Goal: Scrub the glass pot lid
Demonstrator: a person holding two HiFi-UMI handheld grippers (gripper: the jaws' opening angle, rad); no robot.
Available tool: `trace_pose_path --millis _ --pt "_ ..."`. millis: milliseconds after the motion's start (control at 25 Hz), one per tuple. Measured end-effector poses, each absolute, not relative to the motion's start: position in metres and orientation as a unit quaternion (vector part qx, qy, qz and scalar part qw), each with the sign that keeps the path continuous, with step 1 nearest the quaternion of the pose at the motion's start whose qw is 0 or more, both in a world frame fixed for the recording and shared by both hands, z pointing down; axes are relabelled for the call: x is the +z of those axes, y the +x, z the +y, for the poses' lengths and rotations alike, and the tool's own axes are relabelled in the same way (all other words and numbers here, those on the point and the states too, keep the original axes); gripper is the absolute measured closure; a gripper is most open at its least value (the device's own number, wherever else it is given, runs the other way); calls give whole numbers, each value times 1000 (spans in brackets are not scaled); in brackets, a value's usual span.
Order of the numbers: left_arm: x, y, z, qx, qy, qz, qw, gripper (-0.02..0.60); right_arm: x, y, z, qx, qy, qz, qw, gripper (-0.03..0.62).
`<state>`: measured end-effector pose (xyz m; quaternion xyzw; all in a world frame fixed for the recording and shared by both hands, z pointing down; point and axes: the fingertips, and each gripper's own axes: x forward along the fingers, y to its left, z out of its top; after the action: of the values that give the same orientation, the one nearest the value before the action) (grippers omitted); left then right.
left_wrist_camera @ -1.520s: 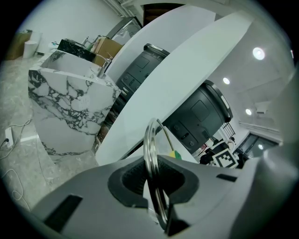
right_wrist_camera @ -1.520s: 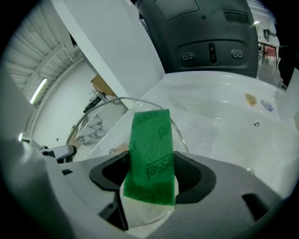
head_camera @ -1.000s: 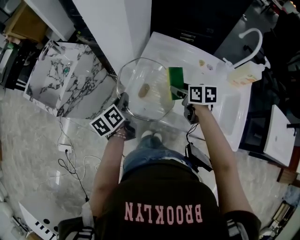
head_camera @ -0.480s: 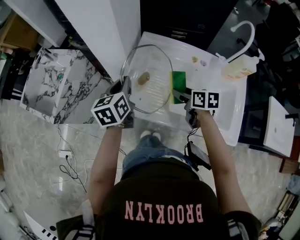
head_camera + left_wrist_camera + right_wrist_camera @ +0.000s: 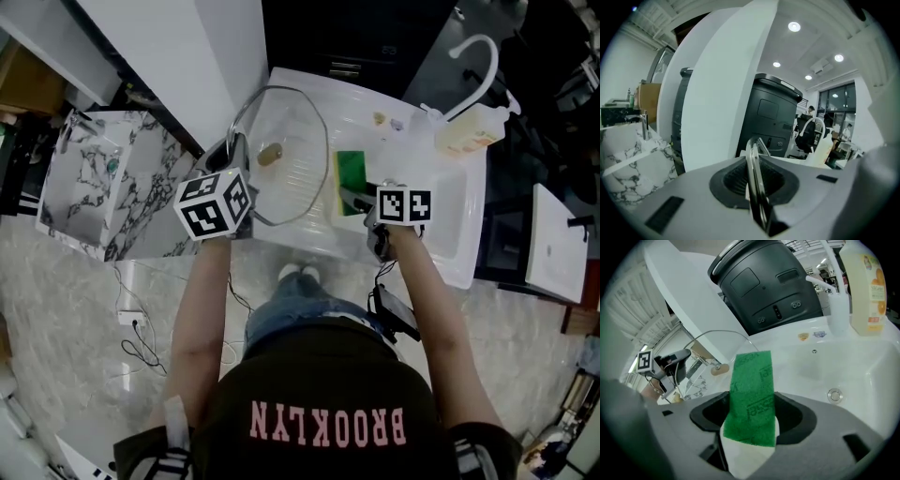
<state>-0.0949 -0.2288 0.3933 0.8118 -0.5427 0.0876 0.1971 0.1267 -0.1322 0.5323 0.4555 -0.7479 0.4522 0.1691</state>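
Glass pot lid point(image 5: 286, 155) held tilted over left end of white sink point(image 5: 450, 216), rim clamped in L hand-held gripper point(image 5: 234, 157). R hand-held gripper point(image 5: 354, 199) pinches green sponge point(image 5: 349, 176), just beside lid's right edge, near sink's front edge.

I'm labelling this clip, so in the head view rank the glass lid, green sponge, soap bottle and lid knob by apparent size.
Largest: glass lid.
Next: soap bottle and green sponge, about alike, so unranked.
Smallest: lid knob.
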Motion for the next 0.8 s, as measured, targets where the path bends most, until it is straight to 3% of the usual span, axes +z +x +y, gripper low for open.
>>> trace_pose_path --millis 280,800 --pt "362 -59 -235 135 854 -499 61 554 544 106 -134 442 433 -758 205 312" --pt "337 13 -210 193 894 -352 -198 554 537 137 -130 448 465 -742 180 312"
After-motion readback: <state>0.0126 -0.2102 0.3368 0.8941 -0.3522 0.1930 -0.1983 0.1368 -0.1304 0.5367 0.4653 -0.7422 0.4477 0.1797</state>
